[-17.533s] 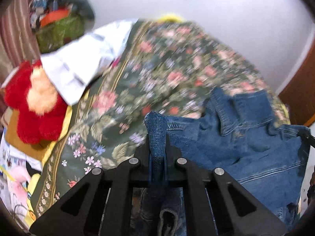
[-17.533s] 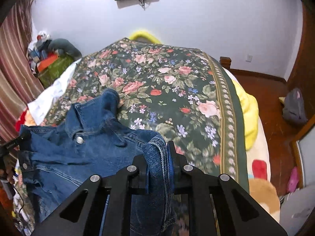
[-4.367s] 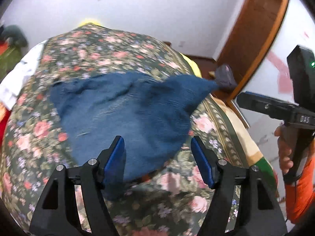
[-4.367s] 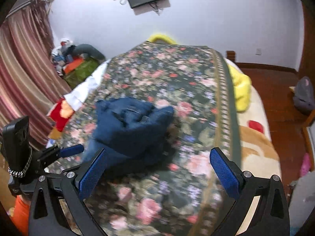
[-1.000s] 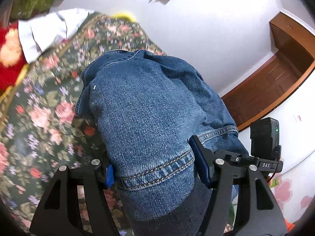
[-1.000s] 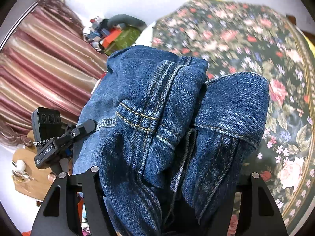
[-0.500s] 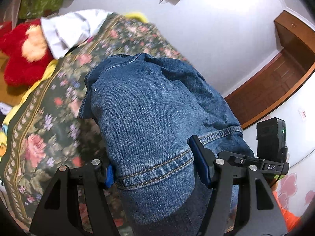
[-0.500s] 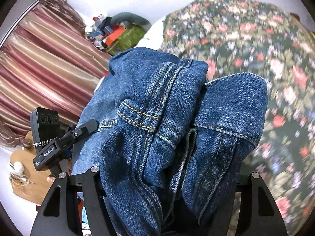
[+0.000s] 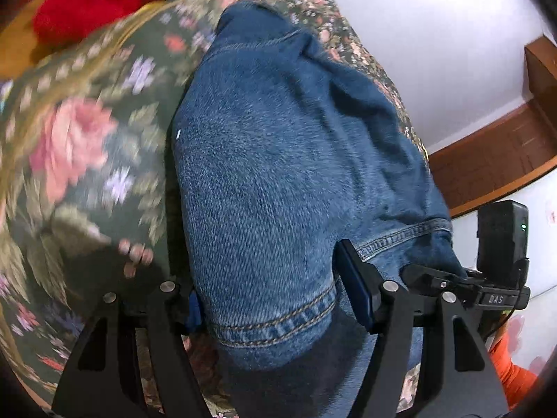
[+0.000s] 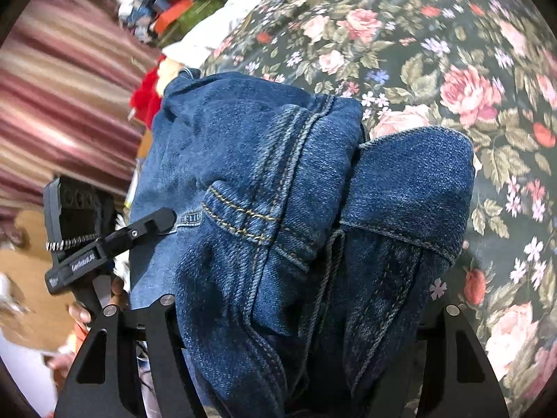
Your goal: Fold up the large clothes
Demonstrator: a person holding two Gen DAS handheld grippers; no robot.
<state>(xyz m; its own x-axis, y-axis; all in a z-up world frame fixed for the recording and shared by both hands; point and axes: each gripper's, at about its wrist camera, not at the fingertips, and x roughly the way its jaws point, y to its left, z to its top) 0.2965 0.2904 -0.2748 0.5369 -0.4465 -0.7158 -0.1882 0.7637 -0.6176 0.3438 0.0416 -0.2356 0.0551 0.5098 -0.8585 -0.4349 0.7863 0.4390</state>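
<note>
Denim jacket [image 9: 285,181], folded thick, gripped in both my jaws above the floral bed [image 10: 452,52]; next, lowering it gently flat

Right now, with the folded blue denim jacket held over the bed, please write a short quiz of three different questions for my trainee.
1. True or false: the folded blue denim jacket sits between the fingers of both the left gripper and the right gripper.
2. Which cover lies under the jacket? A) plain white sheet B) dark floral bedspread C) striped blanket
3. Fill in: beyond the jacket in the left wrist view lies a ___ plush toy.

Key: 1 true; 2 B; 3 red
</note>
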